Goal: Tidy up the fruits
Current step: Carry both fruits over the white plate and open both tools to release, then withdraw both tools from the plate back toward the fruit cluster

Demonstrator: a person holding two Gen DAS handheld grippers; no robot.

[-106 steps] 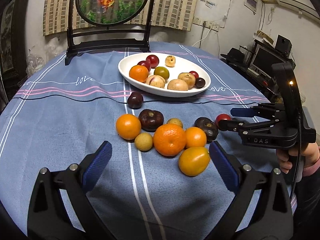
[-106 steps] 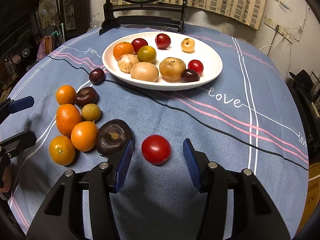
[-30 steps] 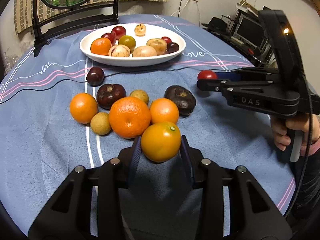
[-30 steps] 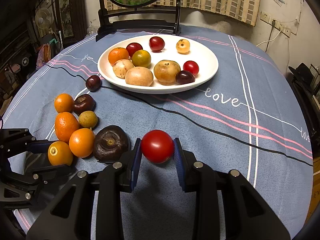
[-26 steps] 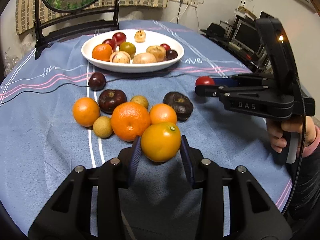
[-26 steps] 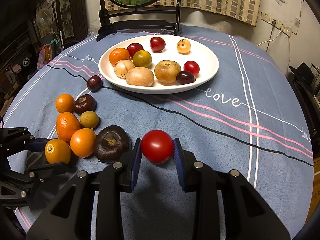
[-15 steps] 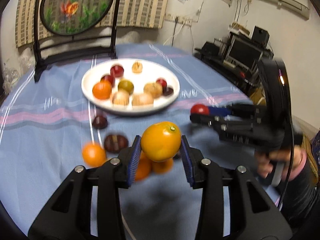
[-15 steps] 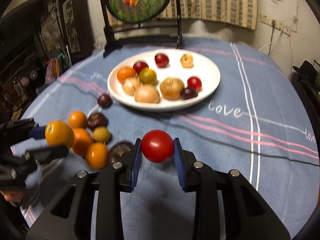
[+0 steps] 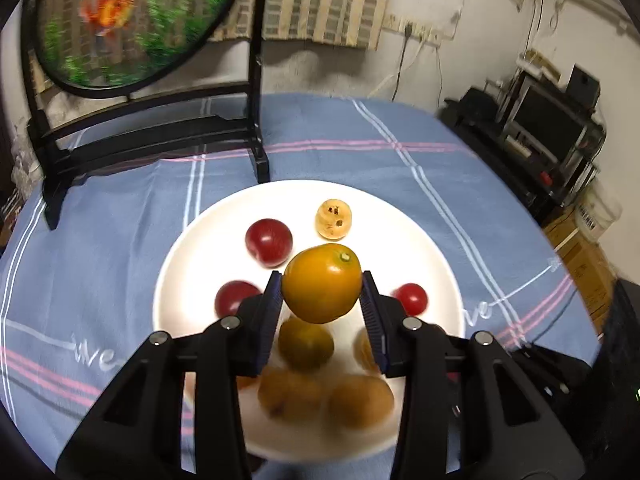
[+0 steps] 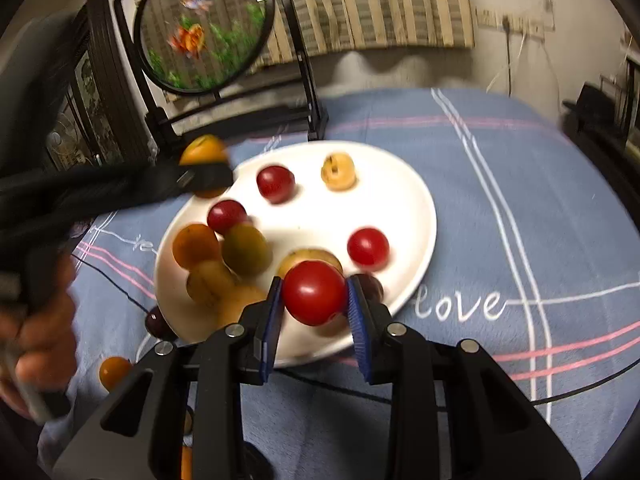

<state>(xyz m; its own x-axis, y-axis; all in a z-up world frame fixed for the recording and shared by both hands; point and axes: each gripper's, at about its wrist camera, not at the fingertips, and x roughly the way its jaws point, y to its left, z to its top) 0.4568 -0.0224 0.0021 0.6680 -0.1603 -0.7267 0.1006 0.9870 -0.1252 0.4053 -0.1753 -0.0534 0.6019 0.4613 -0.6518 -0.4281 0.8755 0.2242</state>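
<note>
My left gripper is shut on an orange fruit and holds it above the middle of the white plate. In the right wrist view the same gripper hovers over the plate's far left rim. My right gripper is shut on a red tomato above the near edge of the plate. The plate holds several fruits: red plums, a small tomato, tan and yellow-green ones.
A round fish picture on a black stand stands behind the plate. A dark plum and an orange lie on the blue cloth left of the plate. Shelves with electronics are beyond the table at right.
Both grippers closed on their fruits, lifted them off the cloth and carried them forward over the plate. The loose fruits now lie behind and below the grippers.
</note>
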